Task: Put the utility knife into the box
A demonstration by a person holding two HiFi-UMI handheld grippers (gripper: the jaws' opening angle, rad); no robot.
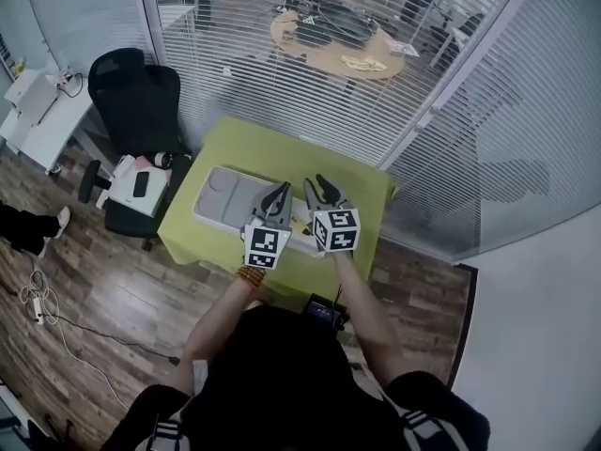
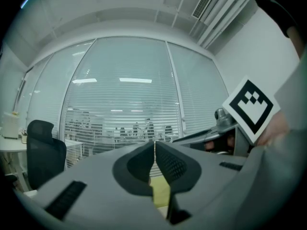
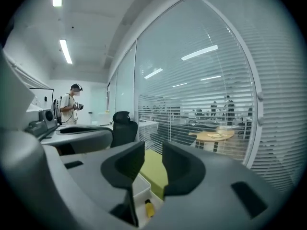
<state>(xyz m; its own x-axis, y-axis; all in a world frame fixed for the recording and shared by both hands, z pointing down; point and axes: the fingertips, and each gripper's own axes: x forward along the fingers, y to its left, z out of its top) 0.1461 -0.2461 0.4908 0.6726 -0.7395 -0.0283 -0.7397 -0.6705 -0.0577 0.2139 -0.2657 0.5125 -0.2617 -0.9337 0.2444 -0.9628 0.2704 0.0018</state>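
Observation:
A white box [image 1: 218, 198] lies on the green table [image 1: 246, 144], with both grippers raised over its right end. My left gripper [image 1: 275, 200] has its jaws pressed together with nothing between them [image 2: 154, 150]. My right gripper [image 1: 324, 194] stands beside it, its jaws apart and empty [image 3: 153, 159]. Below them in the right gripper view a small yellow piece, likely the utility knife [image 3: 149, 208], lies on a white surface by the box's rim [image 3: 139, 188]. I cannot tell whether it is inside the box. The rest of it is hidden by the jaws.
A black office chair [image 1: 139, 111] stands left of the table, with a white desk [image 1: 38, 111] beyond it. A glass wall with blinds [image 1: 376, 83] runs close behind the table. A person [image 3: 72, 104] stands far off in the right gripper view. Cables [image 1: 42, 303] lie on the wooden floor.

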